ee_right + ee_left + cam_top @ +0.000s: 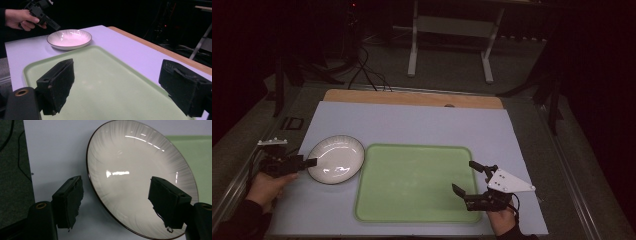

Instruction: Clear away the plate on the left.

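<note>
The plate (336,159) is glossy white with fine grey lines fanning out towards a thin dark brown rim; bright streaks of light gleam across its middle. Just right of it, the tray (414,210) is plain pale green, with no pattern. Both lie on a pale lavender-blue mat (412,122), and a strip of light brown wood (412,98) edges the mat's far side. The left gripper (310,162) is black. The right gripper (466,179) is black too, with a white three-cornered plate on top.
</note>
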A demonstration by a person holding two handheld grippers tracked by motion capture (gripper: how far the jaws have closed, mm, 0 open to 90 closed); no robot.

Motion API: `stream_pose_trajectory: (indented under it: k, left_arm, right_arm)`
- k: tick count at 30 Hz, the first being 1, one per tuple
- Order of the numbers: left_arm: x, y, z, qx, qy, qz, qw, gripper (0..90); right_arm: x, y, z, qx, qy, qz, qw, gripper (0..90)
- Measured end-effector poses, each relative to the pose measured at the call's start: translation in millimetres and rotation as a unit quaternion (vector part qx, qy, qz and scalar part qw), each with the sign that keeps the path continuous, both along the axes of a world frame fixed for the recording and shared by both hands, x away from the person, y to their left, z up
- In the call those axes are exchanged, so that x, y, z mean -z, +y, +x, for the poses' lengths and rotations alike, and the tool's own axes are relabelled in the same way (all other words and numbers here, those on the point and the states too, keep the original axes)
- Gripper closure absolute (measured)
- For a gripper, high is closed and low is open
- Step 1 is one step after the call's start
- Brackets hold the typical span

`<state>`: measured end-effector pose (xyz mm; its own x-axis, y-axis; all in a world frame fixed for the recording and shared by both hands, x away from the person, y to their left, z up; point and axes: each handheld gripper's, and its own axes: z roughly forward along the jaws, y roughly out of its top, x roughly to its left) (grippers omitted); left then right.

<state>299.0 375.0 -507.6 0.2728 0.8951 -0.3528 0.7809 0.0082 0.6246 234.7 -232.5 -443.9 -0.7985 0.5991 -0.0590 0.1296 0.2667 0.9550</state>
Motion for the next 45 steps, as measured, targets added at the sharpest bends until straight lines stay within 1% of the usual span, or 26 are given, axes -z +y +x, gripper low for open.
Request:
stream_pose_trajectory:
  k: [1,2,4,5,6,8,9,11,15,18,19,20,22,23,25,27,28,30,32,33,34,35,37,39,43,45]
  left_arm:
    - [1.0,0.1,0.6,0.000,0.002,-0.001,1.0000,28.6]
    - [1.5,-0.3,0.9,-0.003,0.001,0.006,1.0000,29.6]
    - [3.1,0.0,2.1,-0.007,0.004,0.001,1.0000,31.7]
    - [3.8,-0.1,2.6,-0.010,0.005,0.004,0.9999,32.6]
    - [4.9,0.2,3.5,-0.010,0.011,0.001,0.9999,34.5]
    - [7.3,0.0,4.8,-0.013,0.018,0.005,0.9997,35.8]
    - [8.7,0.3,5.4,-0.013,0.021,0.001,0.9997,39.1]
    - [10.5,0.3,6.1,-0.015,0.024,0.001,0.9996,41.5]
    - [13.7,0.7,7.8,-0.018,0.029,-0.007,0.9994,50.4]
    - [16.6,0.7,9.5,-0.022,0.039,-0.008,0.9990,55.2]
    - [17.5,0.9,9.6,-0.024,0.038,-0.008,0.9990,55.9]
    - [18.3,1.3,10.1,-0.024,0.040,-0.014,0.9988,57.9]
    - [19.8,1.4,11.0,-0.028,0.043,-0.015,0.9986,61.4]
    - [20.7,1.6,11.7,-0.028,0.048,-0.018,0.9983,63.6]
    - [22.0,1.3,12.9,-0.027,0.051,-0.015,0.9982,66.7]
    - [22.1,1.5,14.7,-0.024,0.056,-0.020,0.9979,68.6]
    - [21.6,0.9,15.7,-0.020,0.057,-0.018,0.9980,71.1]
    - [20.4,0.1,17.4,-0.017,0.060,-0.012,0.9980,71.6]
    - [20.2,0.8,18.2,-0.015,0.063,-0.014,0.9978,72.2]
    - [19.9,1.8,19.1,-0.012,0.067,-0.015,0.9976,72.2]
    - [19.1,2.7,20.7,-0.012,0.076,-0.019,0.9968,73.2]
    - [19.1,2.7,20.7,-0.012,0.076,-0.019,0.9968,73.4]
    - [18.0,3.0,22.4,-0.011,0.084,-0.017,0.9963,73.8]
    - [17.6,4.2,23.4,-0.013,0.091,-0.024,0.9955,75.4]
    - [18.1,5.8,24.0,-0.020,0.093,-0.036,0.9948,77.4]
    - [18.5,5.7,23.5,-0.026,0.089,-0.041,0.9948,77.8]
  right_arm:
    - [0.1,0.1,0.1,0.000,0.000,0.000,1.0000,12.8]
    - [0.2,0.2,0.1,0.000,0.001,-0.001,1.0000,12.8]
    - [0.4,0.4,0.4,-0.001,0.001,-0.001,1.0000,12.8]
    - [0.5,0.5,0.6,-0.001,0.001,-0.001,1.0000,12.9]
    - [0.6,0.7,0.6,-0.001,0.001,-0.001,1.0000,12.9]
    - [0.6,1.1,0.6,-0.002,0.001,-0.002,1.0000,12.9]
    - [0.7,1.2,0.6,-0.002,0.002,-0.002,1.0000,12.9]
    - [0.7,1.3,0.6,-0.002,0.002,-0.002,1.0000,12.9]
    - [0.8,1.3,0.6,-0.002,0.002,-0.002,1.0000,12.9]
    - [0.9,1.3,0.8,-0.002,0.002,-0.002,1.0000,13.0]
    - [0.9,1.2,0.8,-0.002,0.002,-0.002,1.0000,13.0]
    - [0.9,1.2,0.9,-0.002,0.002,-0.002,1.0000,13.0]
    - [1.0,1.2,1.0,-0.002,0.002,-0.002,1.0000,13.0]
    - [1.1,1.1,1.0,-0.002,0.002,-0.002,1.0000,13.0]
    - [1.1,1.0,1.1,-0.002,0.003,-0.003,1.0000,13.1]
    - [1.2,1.1,1.3,-0.003,0.002,-0.004,1.0000,13.1]
    - [1.3,1.2,1.3,-0.003,0.002,-0.005,1.0000,13.1]
    - [1.4,1.4,1.3,-0.004,0.003,-0.005,1.0000,13.2]
    - [1.3,1.4,1.3,-0.004,0.003,-0.005,1.0000,13.2]
    - [1.3,1.3,1.2,-0.004,0.002,-0.005,1.0000,13.2]
    - [1.4,1.3,1.3,-0.003,0.003,-0.005,1.0000,13.2]
    - [1.5,1.3,1.3,-0.003,0.003,-0.005,1.0000,13.2]
    - [1.5,1.3,1.4,-0.003,0.004,-0.005,1.0000,13.2]
    - [1.6,1.5,1.5,-0.003,0.004,-0.005,1.0000,13.2]
    - [1.8,1.5,1.8,-0.002,0.003,-0.006,1.0000,13.2]
    - [1.8,1.6,1.6,-0.001,0.002,-0.005,1.0000,13.3]
